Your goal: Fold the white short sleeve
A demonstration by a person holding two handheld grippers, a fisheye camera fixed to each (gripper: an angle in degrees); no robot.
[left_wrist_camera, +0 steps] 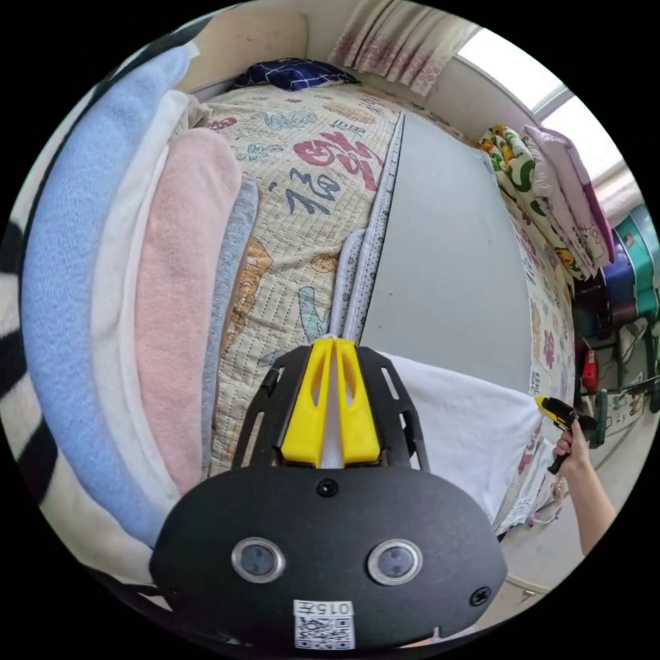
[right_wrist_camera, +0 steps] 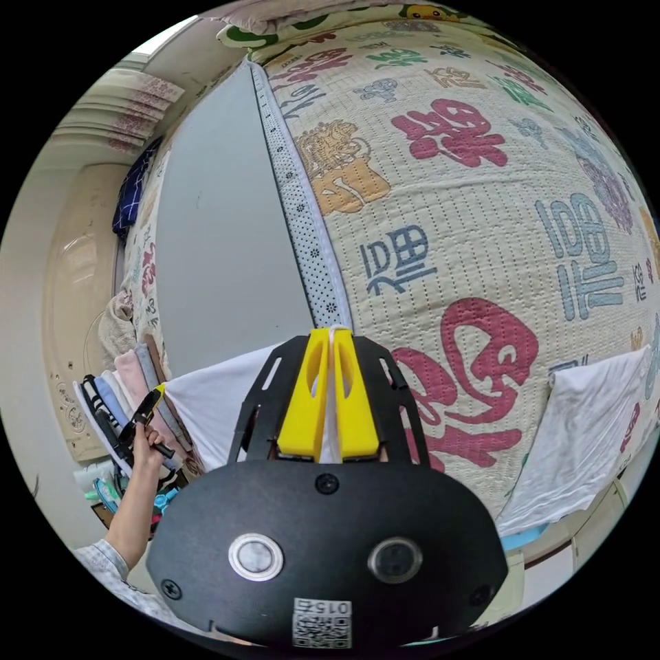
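White short sleeve [left_wrist_camera: 460,419] stretched between left gripper [left_wrist_camera: 332,344] and right gripper [right_wrist_camera: 332,335], both clamped on its edge.

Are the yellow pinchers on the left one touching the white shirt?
Touching. In the left gripper view, the left gripper has its yellow jaws closed with a strip of the white shirt pinched between them.

stack of folded towels [left_wrist_camera: 172,309] piled next to a patterned quilt [left_wrist_camera: 309,206], grey sheet [left_wrist_camera: 447,261] alongside, curtain [left_wrist_camera: 405,41] behind
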